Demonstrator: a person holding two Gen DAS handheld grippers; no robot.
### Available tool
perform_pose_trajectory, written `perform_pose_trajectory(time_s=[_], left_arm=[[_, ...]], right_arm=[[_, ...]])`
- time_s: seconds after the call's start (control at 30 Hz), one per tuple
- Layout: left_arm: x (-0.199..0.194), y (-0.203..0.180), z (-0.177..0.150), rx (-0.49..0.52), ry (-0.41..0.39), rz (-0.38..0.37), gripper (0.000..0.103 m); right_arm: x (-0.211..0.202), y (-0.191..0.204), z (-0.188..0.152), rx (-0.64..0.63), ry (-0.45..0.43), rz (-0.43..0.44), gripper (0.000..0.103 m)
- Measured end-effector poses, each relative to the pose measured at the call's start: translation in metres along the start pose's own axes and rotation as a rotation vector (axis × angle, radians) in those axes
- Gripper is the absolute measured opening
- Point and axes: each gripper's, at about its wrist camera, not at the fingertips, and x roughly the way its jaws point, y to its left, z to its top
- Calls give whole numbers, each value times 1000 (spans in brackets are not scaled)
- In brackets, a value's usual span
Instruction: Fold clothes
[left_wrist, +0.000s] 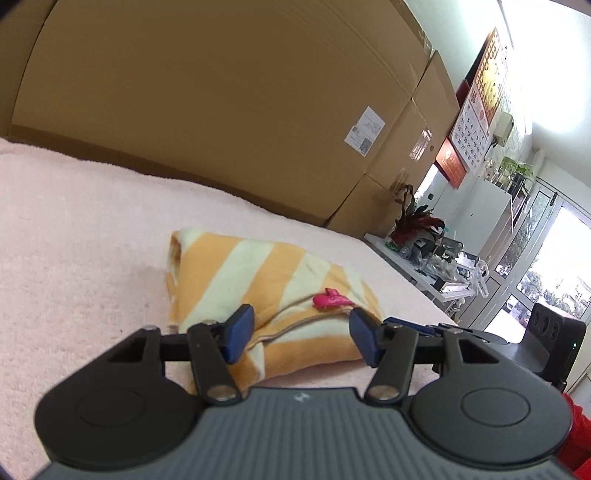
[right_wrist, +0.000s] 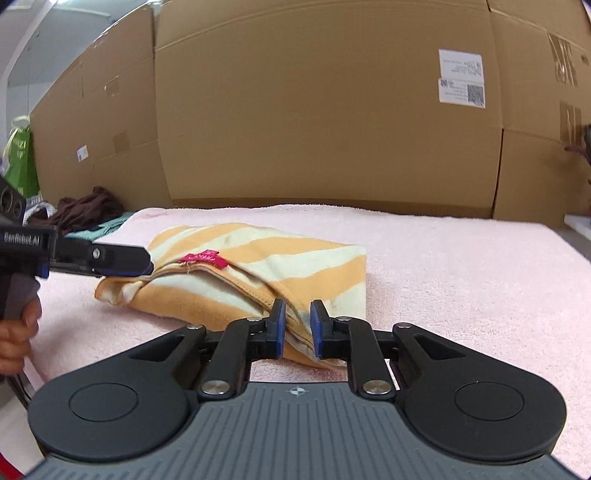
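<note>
A folded orange-and-cream striped garment with a pink label lies on a pale pink towel. My left gripper is open, its blue pads standing either side of the garment's near end without pressing it. From the right wrist view, that left gripper reaches in at the garment's left end, held by a hand. My right gripper is shut on the garment's near corner, with cloth pinched between its narrow-set pads.
Tall cardboard boxes wall off the far edge of the towel. A dark brown clothes pile and a green bag sit at the far left. A cluttered white side table stands past the towel's right end.
</note>
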Motion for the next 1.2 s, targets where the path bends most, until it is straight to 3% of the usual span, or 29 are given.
perform_pose_trajectory(time_s=[0.1, 0.3, 0.43, 0.57, 0.67, 0.73, 0.83, 0.97, 1.03, 1.13, 1.2], left_arm=[[-6, -5, 0, 36, 6, -3, 69], [-9, -9, -4, 59, 8, 2, 69], [-23, -7, 5, 50, -18, 9, 73], [-41, 7, 15, -14, -75, 57, 81], [-44, 14, 19, -62, -95, 93, 80], [-41, 15, 20, -80, -102, 99, 80], [-31, 8, 18, -45, -82, 95, 80], [-12, 12, 8, -34, 28, 112, 80], [-4, 16, 0, -45, 84, 113, 79], [-6, 14, -3, -29, 81, 108, 79], [-13, 18, 2, -56, 50, 86, 82]], right_arm=[[-10, -6, 7, 47, -33, 36, 16], [-7, -8, -9, 45, 87, 56, 11], [-35, -24, 2, 132, -24, 98, 16], [-48, -54, 14, 314, -111, 92, 21], [-38, -67, 17, 414, -113, 60, 17], [-26, -59, 18, 384, -95, 51, 10], [-13, -45, 14, 343, -54, 77, 10], [-5, -32, 1, 256, 44, 96, 11], [-10, -34, -3, 239, 49, 102, 11], [-17, -40, 3, 229, 68, 115, 14], [-24, -49, 8, 277, 25, 131, 16]])
